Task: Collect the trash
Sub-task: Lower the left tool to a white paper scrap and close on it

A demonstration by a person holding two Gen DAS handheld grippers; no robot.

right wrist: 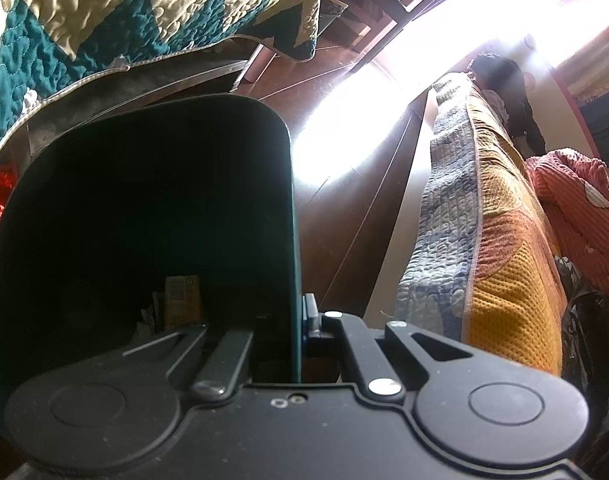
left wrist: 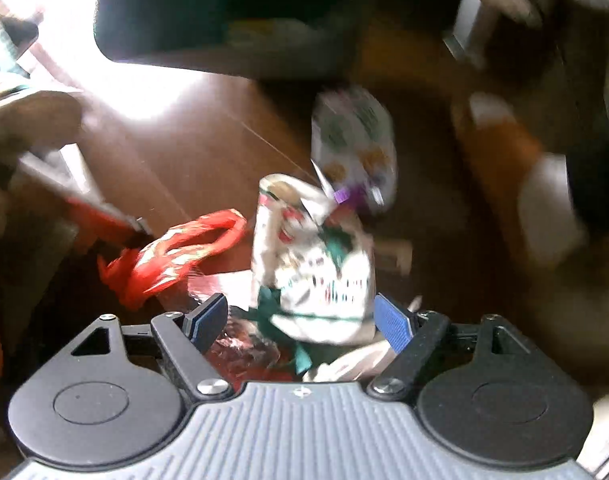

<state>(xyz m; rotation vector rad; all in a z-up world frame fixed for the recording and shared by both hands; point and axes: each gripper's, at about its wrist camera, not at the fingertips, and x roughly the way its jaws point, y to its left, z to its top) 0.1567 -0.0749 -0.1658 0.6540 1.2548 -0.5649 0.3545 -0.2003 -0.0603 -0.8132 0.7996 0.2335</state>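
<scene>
Motion blurs the left wrist view. My left gripper [left wrist: 300, 320] is open and points down at litter on the brown floor. A crumpled white wrapper [left wrist: 316, 276] with green and red print lies between its blue pads [left wrist: 392, 322], which do not press on it. A red wrapper [left wrist: 172, 256] lies to the left, and a white packet [left wrist: 354, 144] with purple marks lies further ahead. A clear reddish wrapper [left wrist: 240, 348] sits under the jaws. My right gripper [right wrist: 300, 320] is shut on the side wall of the dark green bin [right wrist: 290, 200], and a yellow packet [right wrist: 182, 296] lies inside.
The bin [left wrist: 164, 20] also shows at the top of the left wrist view. A bed with a teal and cream quilt [right wrist: 104, 12] stands to the left. A quilted blue and orange cover [right wrist: 484, 240] hangs to the right. Sunlit wooden floor [right wrist: 344, 140] runs between them.
</scene>
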